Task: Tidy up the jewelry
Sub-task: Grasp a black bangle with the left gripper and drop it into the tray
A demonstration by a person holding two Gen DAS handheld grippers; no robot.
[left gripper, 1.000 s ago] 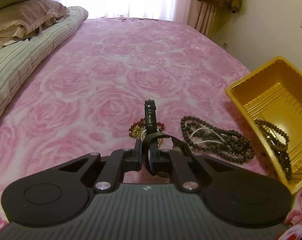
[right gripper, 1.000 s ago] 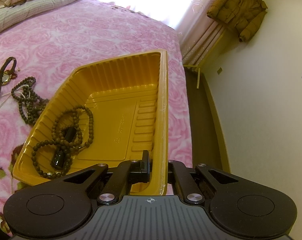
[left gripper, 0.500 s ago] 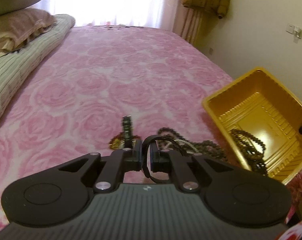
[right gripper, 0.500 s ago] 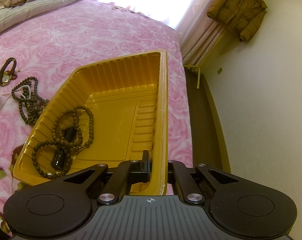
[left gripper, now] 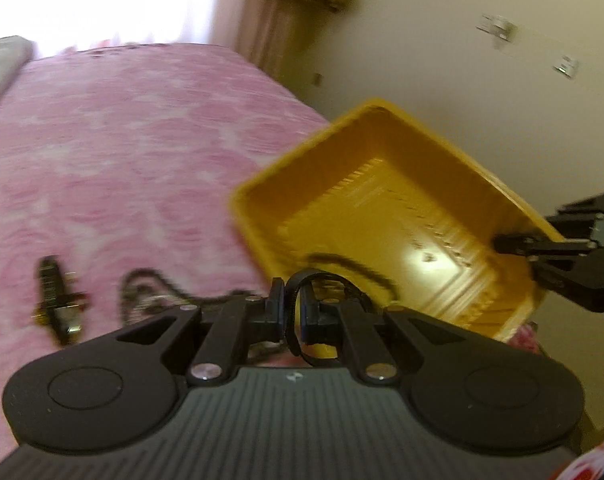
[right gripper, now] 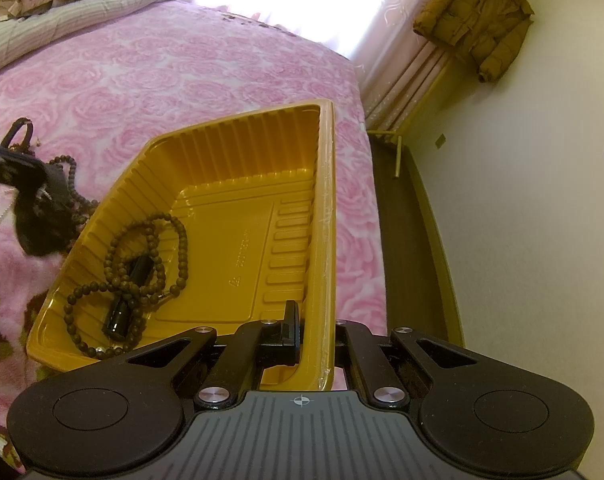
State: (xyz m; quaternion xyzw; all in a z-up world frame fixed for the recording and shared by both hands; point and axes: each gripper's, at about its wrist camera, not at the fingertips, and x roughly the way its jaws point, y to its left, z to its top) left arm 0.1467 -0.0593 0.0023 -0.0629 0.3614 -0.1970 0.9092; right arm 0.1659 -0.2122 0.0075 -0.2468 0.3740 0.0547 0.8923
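I've swung my left tongs (left gripper: 290,316), clenched on a thin black looped strap (left gripper: 302,280), off the pink rose-patterned bed (left gripper: 122,152) toward the yellow ribbed plastic tray (right gripper: 238,184), whose rim my right tongs (right gripper: 313,332) keep pinched, so the drop comes next.

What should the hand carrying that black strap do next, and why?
Probably carry it on over the yellow tray and let go. The left gripper is shut on the black strap just short of the tray's near rim, the right gripper pinches the tray's wall, and a bead necklace already lies inside.
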